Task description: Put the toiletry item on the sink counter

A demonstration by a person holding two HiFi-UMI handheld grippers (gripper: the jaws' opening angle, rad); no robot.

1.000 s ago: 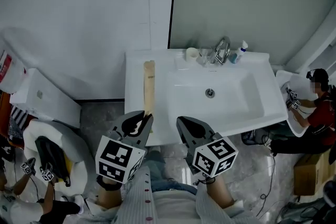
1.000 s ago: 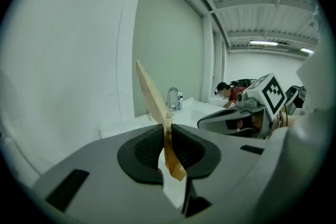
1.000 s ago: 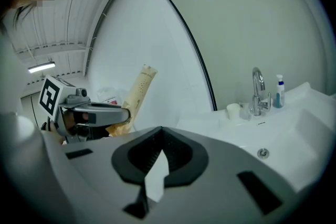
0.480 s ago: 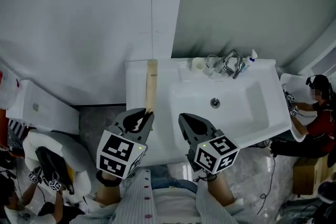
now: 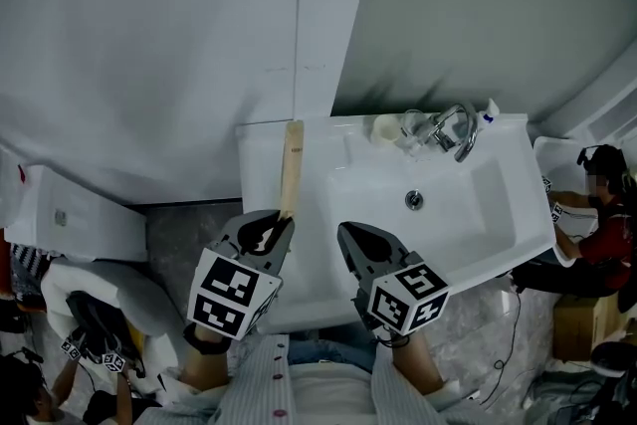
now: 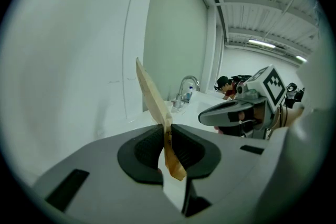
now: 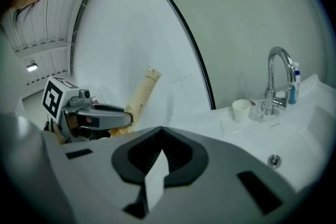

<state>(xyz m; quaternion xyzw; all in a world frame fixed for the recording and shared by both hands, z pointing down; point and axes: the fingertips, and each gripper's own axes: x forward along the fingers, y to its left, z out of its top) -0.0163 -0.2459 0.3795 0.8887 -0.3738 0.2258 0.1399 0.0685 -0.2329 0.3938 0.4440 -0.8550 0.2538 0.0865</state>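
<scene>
Carried forward since a second ago: tan toiletry tube (image 5: pixel 292 164), slanting over left strip of sink counter (image 5: pixel 258 176), crimped end pinched tight in left gripper (image 5: pixel 283 218). Alongside, right gripper (image 5: pixel 344 230) closed on nothing.

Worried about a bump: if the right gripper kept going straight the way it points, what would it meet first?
Likely the sink counter, on its flat top left of the basin; depth is unclear.
</scene>
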